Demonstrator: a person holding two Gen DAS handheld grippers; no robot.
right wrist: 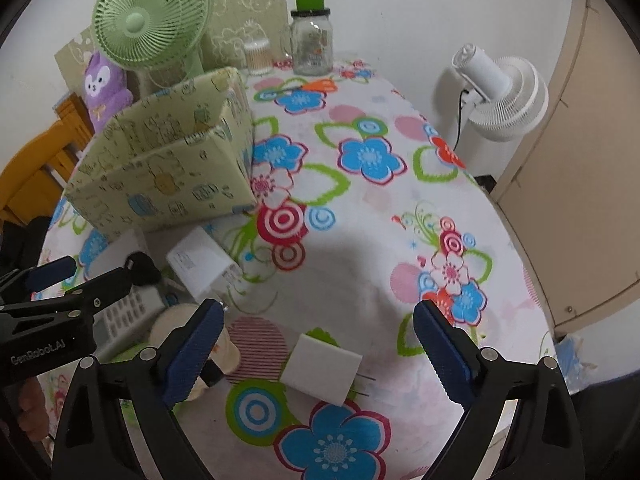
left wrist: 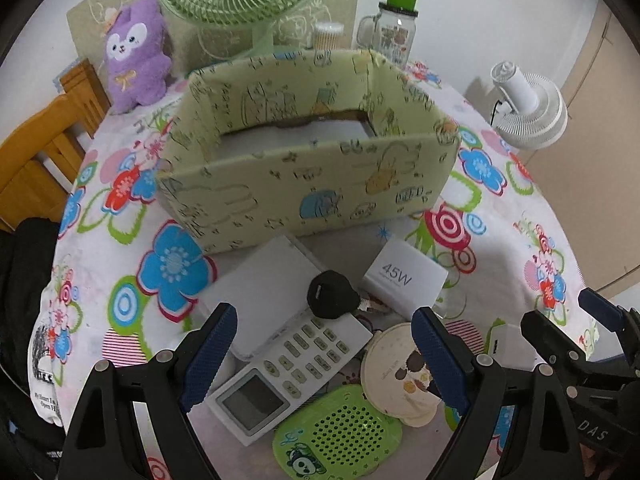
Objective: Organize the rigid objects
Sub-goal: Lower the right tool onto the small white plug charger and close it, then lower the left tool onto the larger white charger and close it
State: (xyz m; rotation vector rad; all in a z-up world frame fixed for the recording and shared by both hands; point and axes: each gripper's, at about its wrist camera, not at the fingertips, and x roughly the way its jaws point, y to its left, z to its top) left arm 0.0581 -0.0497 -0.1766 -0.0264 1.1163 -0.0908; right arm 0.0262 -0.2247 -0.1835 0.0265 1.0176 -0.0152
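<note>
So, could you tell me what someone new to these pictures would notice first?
Most likely the big pale green patterned box, open-topped, in the middle of the loud flowered tablecloth. In front of it lies a clutter of small things: a white remote, a black key and a white 45W charger. Behind the box stand a green fan and a purple plush toy.

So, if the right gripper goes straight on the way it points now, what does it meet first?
Most likely the small white plug adapter lying on the flowered tablecloth. It sits between the open fingers of the right gripper and nothing else lies before it, though depth is hard to judge here.
</note>
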